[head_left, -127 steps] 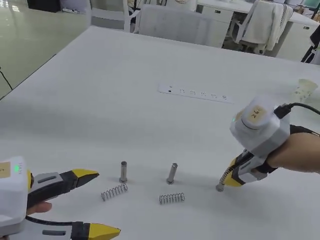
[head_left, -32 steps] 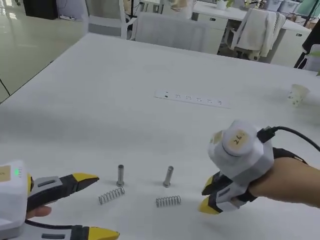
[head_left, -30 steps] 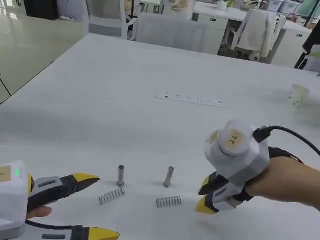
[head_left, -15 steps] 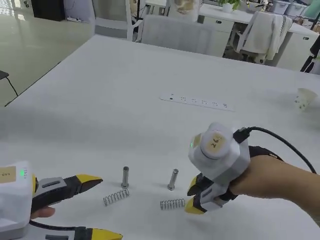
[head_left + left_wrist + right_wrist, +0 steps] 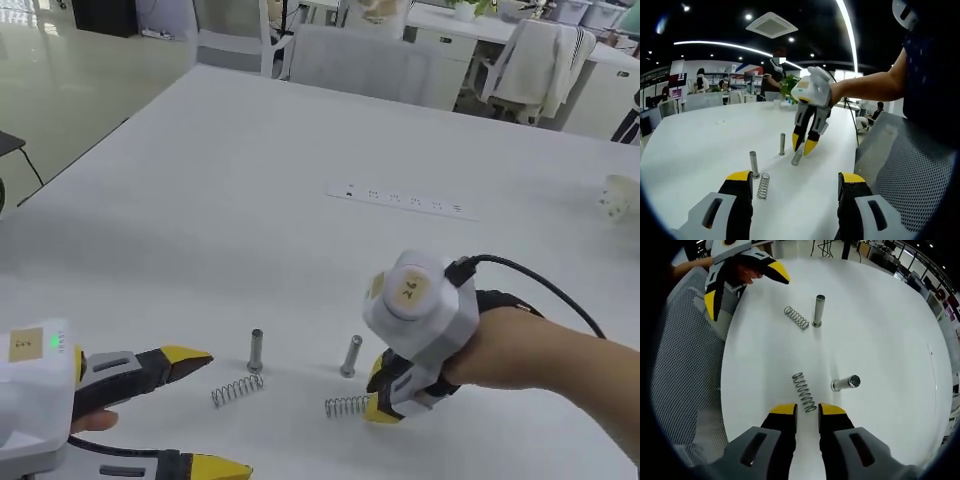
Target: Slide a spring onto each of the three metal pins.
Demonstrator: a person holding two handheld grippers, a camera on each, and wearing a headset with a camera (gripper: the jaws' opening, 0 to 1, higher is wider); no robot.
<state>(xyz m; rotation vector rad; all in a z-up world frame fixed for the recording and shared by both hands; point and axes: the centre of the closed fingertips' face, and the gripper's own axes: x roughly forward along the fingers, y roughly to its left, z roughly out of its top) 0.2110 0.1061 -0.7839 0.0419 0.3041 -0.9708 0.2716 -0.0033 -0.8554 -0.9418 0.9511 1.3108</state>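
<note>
Showing the start of the second pick-up. Nearest the person, the left gripper (image 5: 225, 411) hovers at the front of the table (image 5: 300, 150) with its jaws spread wide and nothing between them, as it has for the past four seconds. Just beyond it the first loose spring (image 5: 237, 390) lies on its side, close beside the left pin (image 5: 256, 351), which stands upright and bare. Farther right, the right gripper (image 5: 808, 410) points down at the second loose spring (image 5: 803, 389). Its jaws are narrowly parted and straddle that spring's near end; whether the tips touch the coil cannot be told. The middle pin (image 5: 845, 383) stands bare just beside this spring.

Change: four seconds ago the right gripper was at the third pin, far right, working a spring onto it. A second ago it hung to the right of the second loose spring, and it has since travelled left and come down to the coil's end. The third pin is now hidden behind the hand.

Reading: one pin is probably served and two remain. The step in hand is closing on the second loose spring, which would then need lifting, turning upright and lowering over the middle pin.

Beyond, well apart from the work, lie a power strip (image 5: 403, 201) and a paper cup (image 5: 620, 195).
</note>
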